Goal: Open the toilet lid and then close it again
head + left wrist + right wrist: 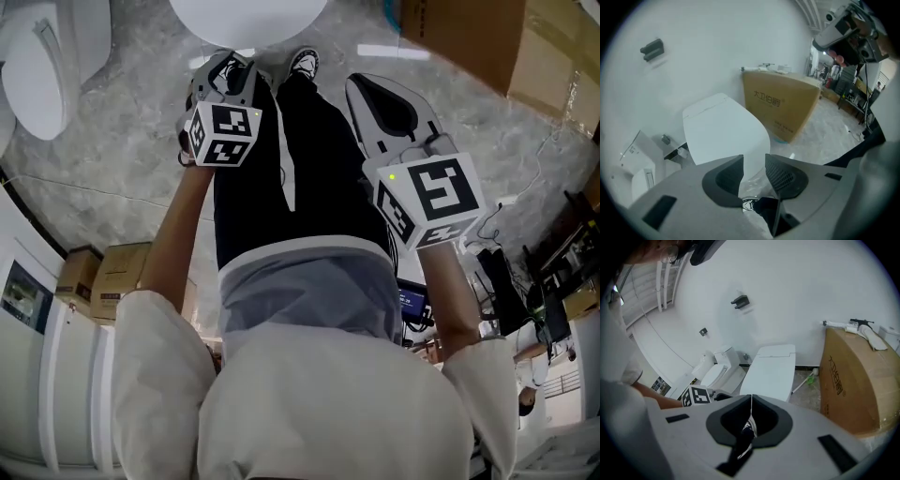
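Observation:
The white toilet's lid is down; it lies at the top middle of the head view, just past the person's shoes. In the left gripper view the toilet lid fills the middle, beyond my left gripper, whose jaws stand apart with nothing between them. My left gripper hangs in the air short of the bowl's front. The right gripper is shut, its tips meeting on nothing, with the toilet lid ahead of it. In the head view the right gripper is to the right, clear of the toilet.
A large cardboard box stands right of the toilet, with tools lying on top of the box. A second toilet stands at the left. Small cartons sit at the lower left. Cables and equipment crowd the right.

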`<act>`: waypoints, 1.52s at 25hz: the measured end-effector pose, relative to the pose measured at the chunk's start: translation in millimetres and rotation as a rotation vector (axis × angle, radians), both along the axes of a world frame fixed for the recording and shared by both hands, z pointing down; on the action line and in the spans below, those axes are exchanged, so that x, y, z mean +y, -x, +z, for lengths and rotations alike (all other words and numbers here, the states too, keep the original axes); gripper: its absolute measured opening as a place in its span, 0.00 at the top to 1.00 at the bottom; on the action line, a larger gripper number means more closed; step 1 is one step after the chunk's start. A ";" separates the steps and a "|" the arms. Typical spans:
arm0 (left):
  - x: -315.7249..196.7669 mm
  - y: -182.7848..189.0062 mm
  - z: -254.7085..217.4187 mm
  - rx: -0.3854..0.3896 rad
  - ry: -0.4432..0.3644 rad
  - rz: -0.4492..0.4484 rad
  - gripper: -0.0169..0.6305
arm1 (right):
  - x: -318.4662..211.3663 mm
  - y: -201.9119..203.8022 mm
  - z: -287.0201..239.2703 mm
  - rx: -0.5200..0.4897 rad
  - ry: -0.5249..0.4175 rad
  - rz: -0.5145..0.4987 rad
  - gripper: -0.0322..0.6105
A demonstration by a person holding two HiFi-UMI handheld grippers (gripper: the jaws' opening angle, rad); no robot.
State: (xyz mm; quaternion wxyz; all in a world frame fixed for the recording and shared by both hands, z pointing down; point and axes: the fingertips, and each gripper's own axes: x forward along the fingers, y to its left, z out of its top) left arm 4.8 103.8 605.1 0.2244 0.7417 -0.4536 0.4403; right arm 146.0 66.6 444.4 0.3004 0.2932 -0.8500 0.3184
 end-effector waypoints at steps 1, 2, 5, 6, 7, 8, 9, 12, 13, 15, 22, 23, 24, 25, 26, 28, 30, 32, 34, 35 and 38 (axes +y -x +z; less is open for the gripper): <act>0.4 -3.1 -7.8 0.018 -0.001 -0.014 0.75 | -1.0 -2.5 -4.6 -0.002 -0.004 0.009 0.93; 0.6 -6.1 -15.9 0.035 -0.004 -0.025 0.75 | -2.0 -4.8 -9.5 -0.004 -0.008 0.018 0.93; -0.6 -12.4 -41.9 0.088 -0.020 -0.066 0.85 | -4.4 -8.6 -24.5 -0.017 -0.016 0.042 0.93; -0.7 -14.0 -51.0 0.109 -0.022 -0.082 0.86 | -4.3 -9.1 -29.3 -0.022 -0.018 0.050 0.93; -0.6 -15.5 -60.6 0.128 -0.025 -0.096 0.86 | -3.7 -9.4 -34.2 -0.026 -0.019 0.057 0.93; -1.0 -16.6 -70.8 0.145 -0.030 -0.108 0.86 | -3.1 -9.3 -39.3 -0.029 -0.021 0.062 0.93; -1.9 -16.8 -81.2 0.160 -0.037 -0.118 0.86 | -2.6 -8.6 -44.7 -0.032 -0.025 0.065 0.93; -4.8 -11.1 -112.6 0.192 -0.064 -0.151 0.88 | -3.1 -3.2 -62.8 -0.039 -0.043 0.062 0.93; -5.6 -7.7 -122.5 0.200 -0.071 -0.164 0.89 | -3.9 -1.3 -68.9 -0.041 -0.049 0.058 0.93; -7.1 -0.3 -141.7 0.216 -0.089 -0.192 0.91 | -5.6 1.3 -81.4 -0.048 -0.061 0.051 0.93; -11.7 22.8 -200.0 0.219 -0.167 -0.218 0.91 | -7.3 8.6 -125.0 -0.091 -0.099 0.002 0.93; -11.9 26.4 -204.7 0.224 -0.170 -0.225 0.91 | -7.8 10.0 -129.0 -0.098 -0.100 -0.002 0.93; -12.1 29.6 -209.9 0.239 -0.173 -0.240 0.91 | -8.4 11.1 -132.8 -0.100 -0.103 -0.007 0.93; -12.0 32.2 -216.0 0.261 -0.175 -0.259 0.92 | -8.7 12.0 -136.3 -0.098 -0.109 -0.014 0.93; -11.7 34.0 -222.7 0.285 -0.179 -0.278 0.92 | -8.8 12.8 -139.8 -0.097 -0.114 -0.020 0.93; -11.2 33.7 -236.2 0.338 -0.182 -0.308 0.92 | -9.3 13.1 -147.7 -0.105 -0.122 -0.024 0.93; -11.1 29.3 -249.5 0.395 -0.186 -0.327 0.92 | -10.2 12.2 -157.0 -0.124 -0.130 -0.015 0.93; -10.1 25.5 -262.6 0.431 -0.200 -0.337 0.92 | -8.4 12.9 -165.7 -0.139 -0.138 -0.020 0.93; -9.3 21.9 -275.3 0.446 -0.224 -0.345 0.92 | -5.9 12.2 -173.9 -0.149 -0.156 -0.031 0.93; -9.9 19.2 -281.6 0.453 -0.239 -0.349 0.92 | -5.6 10.1 -178.5 -0.155 -0.169 -0.032 0.93; -14.7 9.1 -299.6 0.474 -0.284 -0.350 0.92 | -8.6 -0.3 -192.5 -0.166 -0.220 -0.012 0.93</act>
